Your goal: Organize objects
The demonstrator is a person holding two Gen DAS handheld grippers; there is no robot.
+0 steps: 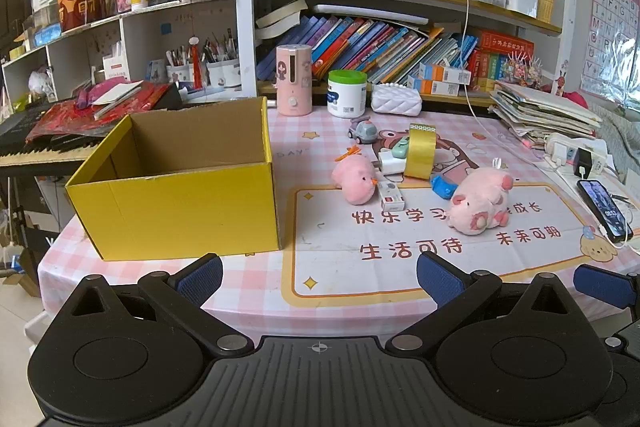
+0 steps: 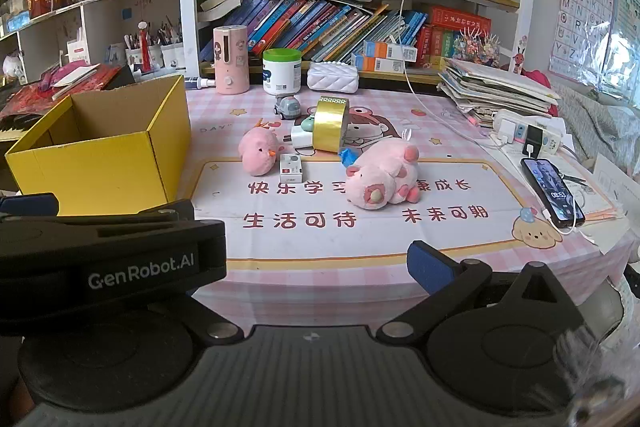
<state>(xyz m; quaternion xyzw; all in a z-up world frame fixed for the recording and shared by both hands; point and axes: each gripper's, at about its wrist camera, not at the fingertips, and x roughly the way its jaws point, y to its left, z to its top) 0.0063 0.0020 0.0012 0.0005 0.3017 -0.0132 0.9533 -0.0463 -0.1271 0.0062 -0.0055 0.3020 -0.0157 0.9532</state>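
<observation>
Left gripper (image 1: 320, 279): jaws standing wide, gripping nothing — hovering at the worktop's (image 1: 248, 291) near edge.
Right gripper (image 2: 304, 267): jaws wide, empty.
Yellow box (image 1: 180, 203): sitting open on the left.
Toys: pink pig (image 1: 478, 203), pink chick (image 1: 356, 181), gold tape roll (image 1: 420, 151) — lying mid-worktop, outside the box.

Near strip of surface (image 1: 340, 267) in front of the toys is bare. Box (image 1: 180, 187) blocks the left; phone (image 1: 604, 211) and papers (image 1: 540, 111) crowd the right. Toys (image 1: 478, 203) cluster mid-surface.
</observation>
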